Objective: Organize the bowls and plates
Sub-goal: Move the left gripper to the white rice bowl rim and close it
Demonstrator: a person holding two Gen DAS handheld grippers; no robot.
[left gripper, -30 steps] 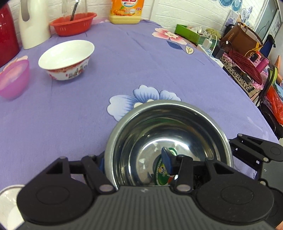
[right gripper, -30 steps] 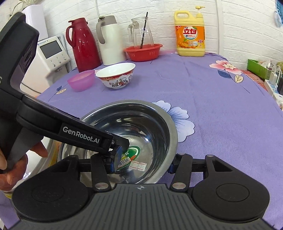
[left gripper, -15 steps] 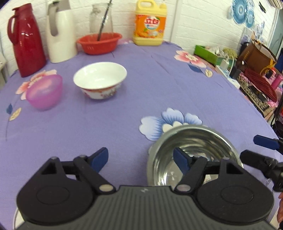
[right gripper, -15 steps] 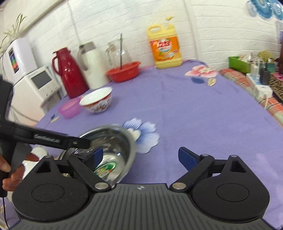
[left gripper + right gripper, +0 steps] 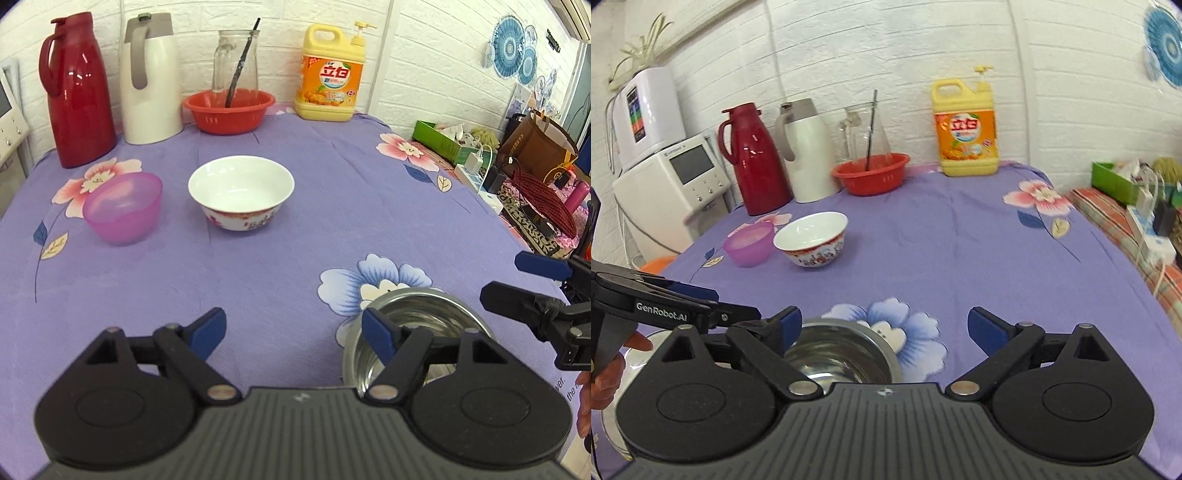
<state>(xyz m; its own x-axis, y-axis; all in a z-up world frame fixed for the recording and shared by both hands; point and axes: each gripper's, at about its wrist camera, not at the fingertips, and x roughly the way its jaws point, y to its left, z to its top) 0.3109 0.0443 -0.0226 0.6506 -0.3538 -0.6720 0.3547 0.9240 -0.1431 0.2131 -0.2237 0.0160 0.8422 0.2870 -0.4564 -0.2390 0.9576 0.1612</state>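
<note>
A steel bowl (image 5: 424, 317) sits on the purple floral tablecloth (image 5: 295, 240) near the front edge; it also shows in the right wrist view (image 5: 846, 350). A white patterned bowl (image 5: 241, 197) and a pink plastic bowl (image 5: 123, 208) stand further back; both show in the right wrist view, the white bowl (image 5: 812, 238) and the pink bowl (image 5: 750, 245). My left gripper (image 5: 295, 328) is open and empty, above and left of the steel bowl. My right gripper (image 5: 882, 325) is open and empty, above the steel bowl.
At the back stand a red thermos (image 5: 79, 92), a white thermos (image 5: 151, 77), a red basket (image 5: 229, 110) with a glass jug, and a yellow detergent bottle (image 5: 330, 74). A pale plate edge (image 5: 613, 424) shows at lower left. Clutter lies beyond the table's right edge.
Both grippers have let go of the steel bowl, opened and pulled back and up. The bowl now rests on the cloth.
</note>
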